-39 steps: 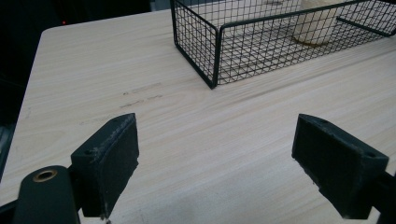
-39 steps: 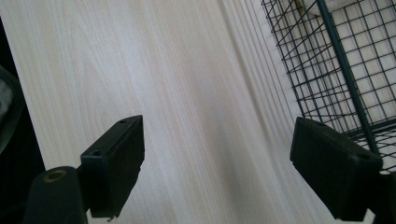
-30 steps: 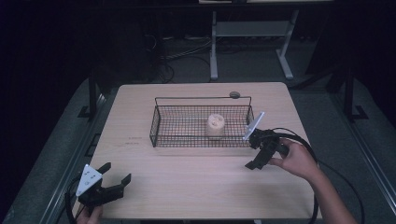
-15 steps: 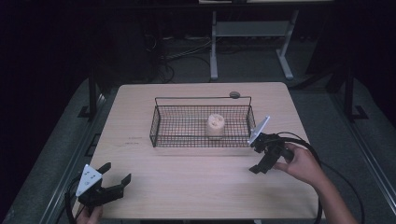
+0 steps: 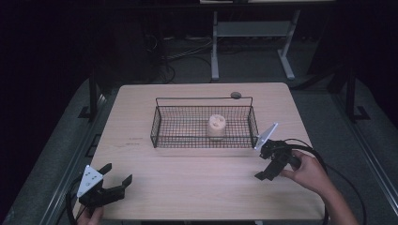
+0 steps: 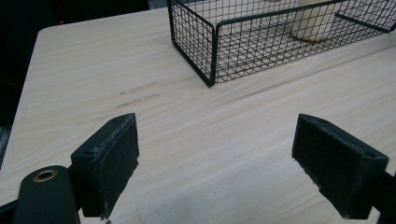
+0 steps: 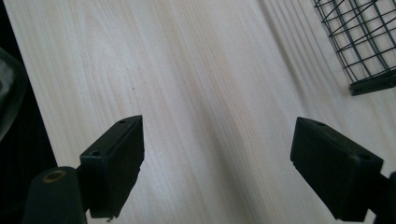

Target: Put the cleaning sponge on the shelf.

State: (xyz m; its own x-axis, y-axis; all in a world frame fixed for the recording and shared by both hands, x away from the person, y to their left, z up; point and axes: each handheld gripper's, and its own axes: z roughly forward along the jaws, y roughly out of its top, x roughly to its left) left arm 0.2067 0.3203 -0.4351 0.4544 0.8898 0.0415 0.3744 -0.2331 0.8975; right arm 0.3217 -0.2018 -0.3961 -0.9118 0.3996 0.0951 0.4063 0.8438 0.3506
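Observation:
A black wire basket [image 5: 204, 123] stands on the middle of the light wooden table [image 5: 187, 187]. Inside it, right of centre, a pale cream cylinder [image 5: 216, 126] stands upright. My right gripper [image 5: 265, 164] hovers open over the table just off the basket's right front corner, with nothing between its jaws. In the right gripper view, that gripper [image 7: 217, 158] looks down on bare wood with the basket corner [image 7: 369, 42] at the upper right. Near the front left corner, my left gripper [image 5: 117, 172] is open and empty. The left gripper view has that gripper [image 6: 215, 154] facing the basket [image 6: 212, 51] and cylinder [image 6: 313, 21].
A small dark round disc [image 5: 235, 95] lies on the table behind the basket. Beyond the table's far edge stands a grey metal frame [image 5: 216, 47], with cables on the dark floor. The right gripper's cable [image 5: 319, 159] loops near the table's right edge.
My right gripper has drawn back from the basket's right end toward the front right of the table. The left gripper has stayed put.

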